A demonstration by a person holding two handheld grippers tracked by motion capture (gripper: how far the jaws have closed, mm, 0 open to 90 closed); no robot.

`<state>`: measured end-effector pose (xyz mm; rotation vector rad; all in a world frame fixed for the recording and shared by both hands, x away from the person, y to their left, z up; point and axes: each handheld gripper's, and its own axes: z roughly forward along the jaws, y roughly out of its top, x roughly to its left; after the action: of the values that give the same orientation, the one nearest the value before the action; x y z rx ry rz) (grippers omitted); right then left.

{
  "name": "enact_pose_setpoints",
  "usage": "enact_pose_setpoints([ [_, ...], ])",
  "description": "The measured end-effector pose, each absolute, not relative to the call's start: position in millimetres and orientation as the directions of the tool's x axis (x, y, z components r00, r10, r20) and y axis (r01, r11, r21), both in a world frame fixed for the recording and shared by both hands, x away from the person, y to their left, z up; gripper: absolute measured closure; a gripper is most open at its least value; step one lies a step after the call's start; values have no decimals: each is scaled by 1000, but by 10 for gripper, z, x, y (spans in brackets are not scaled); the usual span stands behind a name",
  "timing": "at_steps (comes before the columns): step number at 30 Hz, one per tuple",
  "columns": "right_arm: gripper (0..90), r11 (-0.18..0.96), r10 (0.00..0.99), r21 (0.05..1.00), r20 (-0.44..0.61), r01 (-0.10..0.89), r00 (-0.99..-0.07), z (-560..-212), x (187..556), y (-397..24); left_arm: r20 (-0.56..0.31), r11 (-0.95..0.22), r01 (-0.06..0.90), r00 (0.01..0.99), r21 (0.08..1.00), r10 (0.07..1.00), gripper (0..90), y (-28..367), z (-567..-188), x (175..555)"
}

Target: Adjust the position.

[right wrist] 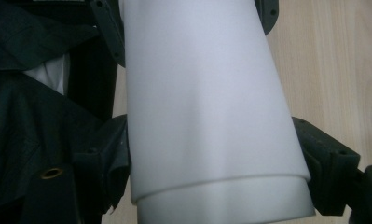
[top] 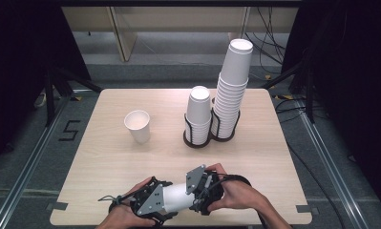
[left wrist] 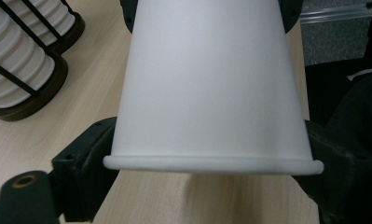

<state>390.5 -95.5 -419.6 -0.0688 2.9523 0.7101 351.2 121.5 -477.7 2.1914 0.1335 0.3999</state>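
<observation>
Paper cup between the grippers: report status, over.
Left gripper and right gripper both around the white paper cup, held level near the table edge. Nothing in the way; lone cup and racked stacks stand well clear.

Black left tongs (top: 165, 206), grey three-cornered plates, screws, black cables, right tongs (top: 196, 193)

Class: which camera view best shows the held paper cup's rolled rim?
The left gripper view: the rolled rim crosses the frame, close and sharp. The high view gives the paper cup small, its rim unclear. The right gripper view gives its side wall.
</observation>
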Motion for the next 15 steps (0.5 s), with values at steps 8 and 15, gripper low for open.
enact_pose_setpoints([
  [8,237,811,-83,578,-44,-93,-996,-4180,4006,-1114,156,-390,-35,947,920,282,68,1323,-4765,3537],
  [15,238,745,-79,665,14,-50,-997,-4113,4016,-1201,149,-292,-64,948,954,280,76,1344,-4699,3504],
])
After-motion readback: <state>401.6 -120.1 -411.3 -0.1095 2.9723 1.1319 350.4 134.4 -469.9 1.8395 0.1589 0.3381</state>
